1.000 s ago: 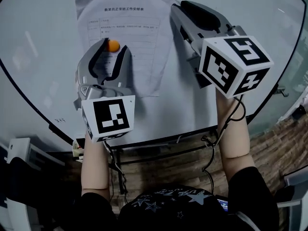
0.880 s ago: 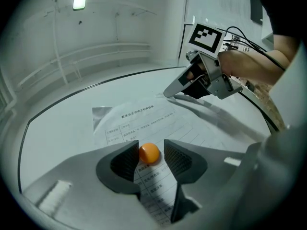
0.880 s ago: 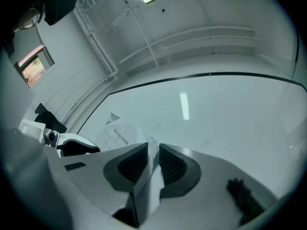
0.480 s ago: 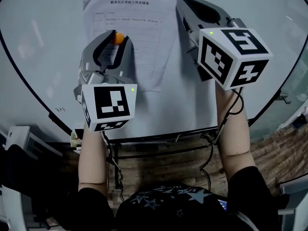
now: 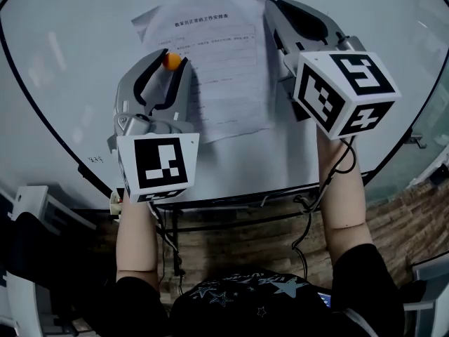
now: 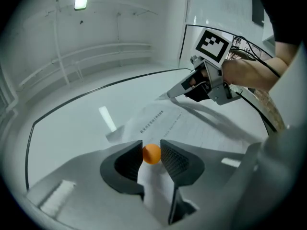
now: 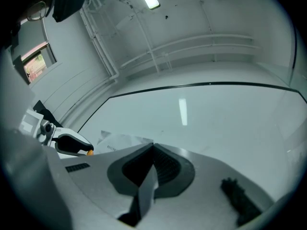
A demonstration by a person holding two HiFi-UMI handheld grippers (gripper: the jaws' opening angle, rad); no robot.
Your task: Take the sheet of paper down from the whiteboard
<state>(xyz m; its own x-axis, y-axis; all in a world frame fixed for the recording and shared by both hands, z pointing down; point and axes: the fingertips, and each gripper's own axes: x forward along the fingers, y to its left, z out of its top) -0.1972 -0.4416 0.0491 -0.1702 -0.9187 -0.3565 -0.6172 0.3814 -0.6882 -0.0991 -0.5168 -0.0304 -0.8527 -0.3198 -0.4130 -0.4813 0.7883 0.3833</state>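
Head view: the sheet of paper (image 5: 228, 69), printed with a heading and a ruled table, lies slightly skewed against the whiteboard (image 5: 70, 69), with board showing on every side of it. At the sheet's left edge, in its upper half, a small orange magnet (image 5: 171, 61) sits on the paper, and the left gripper (image 5: 171, 59) reaches up from below the sheet with one jaw on each side of that ball. The left gripper view shows the same grip closely: the jaws have just been closing, and their ribbed pads (image 6: 173, 159) now press on the magnet from both sides, set at a middling width by the ball, with the paper running beneath them. At the sheet's right edge, near its top corner, the right gripper (image 5: 275, 5) lies alongside the paper. In the right gripper view its jaws are drawn together on that edge, with a narrow strip of paper pinched between the pads and trailing toward the camera. Each gripper carries its marker cube on the end farthest from the sheet: the left cube (image 5: 156, 166) is below the sheet's lower left corner, and the right cube (image 5: 345, 93) is out beyond its right edge. The person's bare forearms (image 5: 137, 237) run down from the cubes, away from the sheet.
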